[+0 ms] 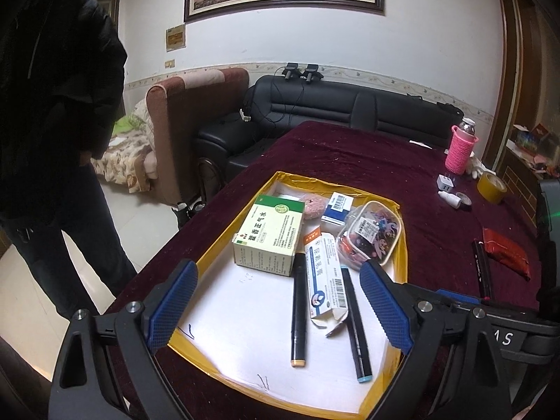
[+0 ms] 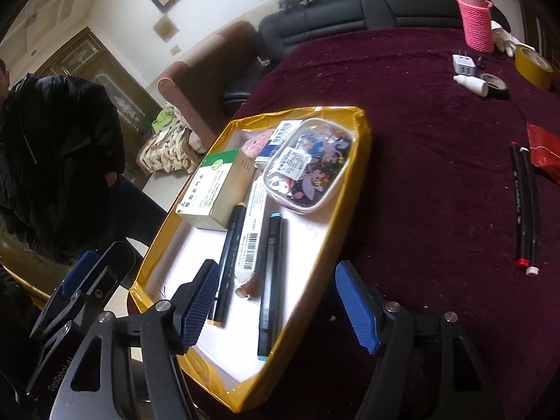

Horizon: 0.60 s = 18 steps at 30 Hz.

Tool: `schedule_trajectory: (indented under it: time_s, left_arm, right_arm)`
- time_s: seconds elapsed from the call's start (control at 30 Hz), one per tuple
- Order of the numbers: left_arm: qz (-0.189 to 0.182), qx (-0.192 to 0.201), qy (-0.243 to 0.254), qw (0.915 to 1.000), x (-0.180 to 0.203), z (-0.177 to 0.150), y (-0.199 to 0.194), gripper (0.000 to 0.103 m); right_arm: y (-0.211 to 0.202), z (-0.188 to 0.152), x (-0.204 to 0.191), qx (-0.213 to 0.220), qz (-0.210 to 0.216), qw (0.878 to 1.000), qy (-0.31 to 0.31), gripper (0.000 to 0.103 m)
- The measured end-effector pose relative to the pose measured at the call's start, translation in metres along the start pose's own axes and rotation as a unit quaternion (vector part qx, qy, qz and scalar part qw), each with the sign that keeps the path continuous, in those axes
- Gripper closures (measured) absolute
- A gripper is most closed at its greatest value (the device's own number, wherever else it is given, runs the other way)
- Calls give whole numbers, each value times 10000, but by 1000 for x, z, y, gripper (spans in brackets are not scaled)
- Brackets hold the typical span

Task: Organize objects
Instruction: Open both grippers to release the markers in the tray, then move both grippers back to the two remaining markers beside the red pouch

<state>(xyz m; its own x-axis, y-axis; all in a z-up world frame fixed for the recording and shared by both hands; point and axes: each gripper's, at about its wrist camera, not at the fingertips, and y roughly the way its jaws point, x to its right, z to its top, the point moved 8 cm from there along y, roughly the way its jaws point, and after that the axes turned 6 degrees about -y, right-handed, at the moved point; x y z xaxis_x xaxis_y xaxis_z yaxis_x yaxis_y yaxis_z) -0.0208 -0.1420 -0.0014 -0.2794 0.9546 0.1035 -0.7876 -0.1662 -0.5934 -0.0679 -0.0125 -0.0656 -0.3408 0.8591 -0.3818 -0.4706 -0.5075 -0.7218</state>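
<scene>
A shallow tray with a yellow taped rim lies on the maroon table. In it are a green-white medicine box, a white ointment box, a clear sticker case, a blue box, a pink item and two black markers. My left gripper is open and empty above the tray's near end. My right gripper is open and empty over the tray's near right edge.
On the cloth right of the tray lie two more black markers and a red packet. Farther back stand a pink-sleeved bottle, a yellow tape roll, a white charger and a small dropper bottle. A person in black stands at the left.
</scene>
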Motion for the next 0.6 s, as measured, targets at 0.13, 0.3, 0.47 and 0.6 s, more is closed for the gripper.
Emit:
schedule_trajectory:
  time_s: [0.13, 0.3, 0.47, 0.6]
  left_arm:
    - [26, 19, 109, 9999, 11, -1, -5, 8]
    - [41, 28, 250, 9997, 23, -3, -9, 8]
    - [64, 19, 421, 9991, 38, -5, -10, 8]
    - [102, -51, 668, 9977, 52, -9, -7, 7]
  right_arm:
    - [-12, -3, 9, 113, -85, 9999, -11, 28]
    - [-20, -4, 19, 219, -154, 9996, -2, 28]
    - [-27, -6, 32, 284, -149, 9994, 104, 28]
    - [-34, -4, 47, 370, -67, 9988, 328, 25]
